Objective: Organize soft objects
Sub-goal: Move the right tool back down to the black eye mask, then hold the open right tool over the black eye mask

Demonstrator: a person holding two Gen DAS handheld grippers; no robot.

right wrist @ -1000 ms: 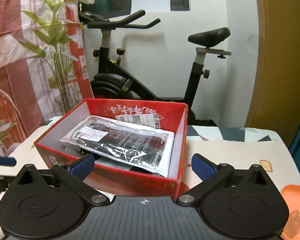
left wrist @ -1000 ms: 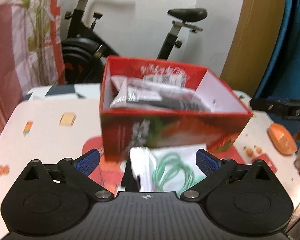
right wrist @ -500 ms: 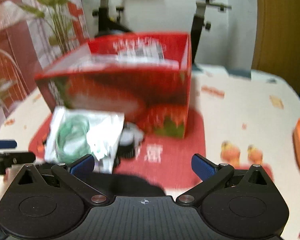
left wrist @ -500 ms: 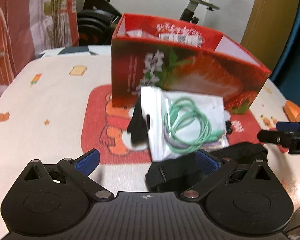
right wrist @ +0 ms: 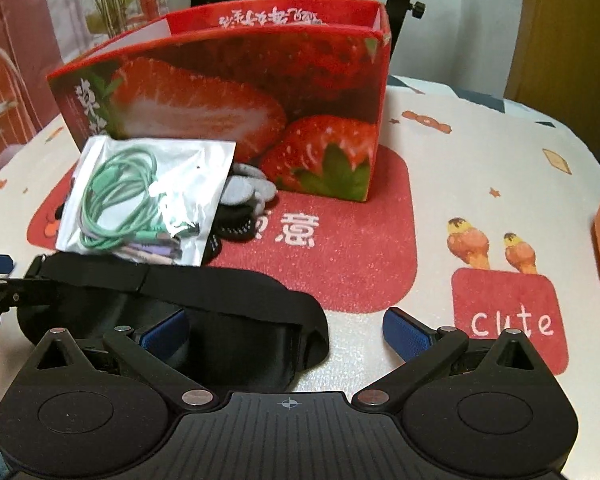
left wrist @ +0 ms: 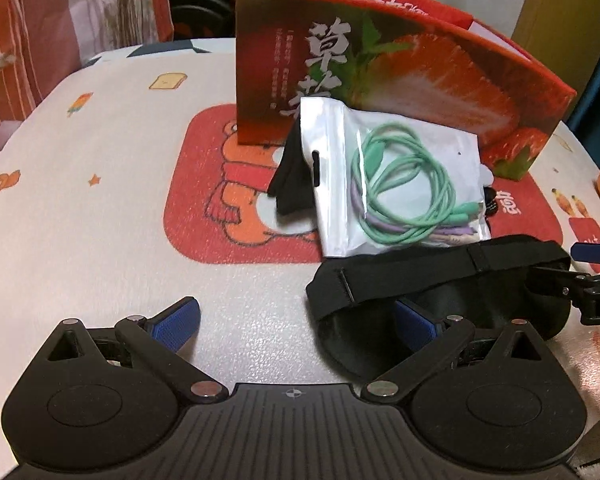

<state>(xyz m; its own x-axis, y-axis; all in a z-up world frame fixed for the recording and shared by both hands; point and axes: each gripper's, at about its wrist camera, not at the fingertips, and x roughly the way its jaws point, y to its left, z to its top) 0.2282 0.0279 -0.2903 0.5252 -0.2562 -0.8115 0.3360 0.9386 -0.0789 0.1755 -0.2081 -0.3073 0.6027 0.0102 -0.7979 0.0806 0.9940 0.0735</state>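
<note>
Both grippers, left (left wrist: 296,318) and right (right wrist: 286,326), are spread apart at the black mask (right wrist: 228,300) on the counter (left wrist: 100,208). A cable bag (left wrist: 396,176) leans against the red box (right wrist: 236,108).

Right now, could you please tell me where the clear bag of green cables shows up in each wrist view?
Left wrist view: the bag of green cables sits centre-right, leaning toward the strawberry box.
Right wrist view: the bag lies left of centre, by the box's near left corner.
Shared landmark: the black eye mask just below it.
</note>
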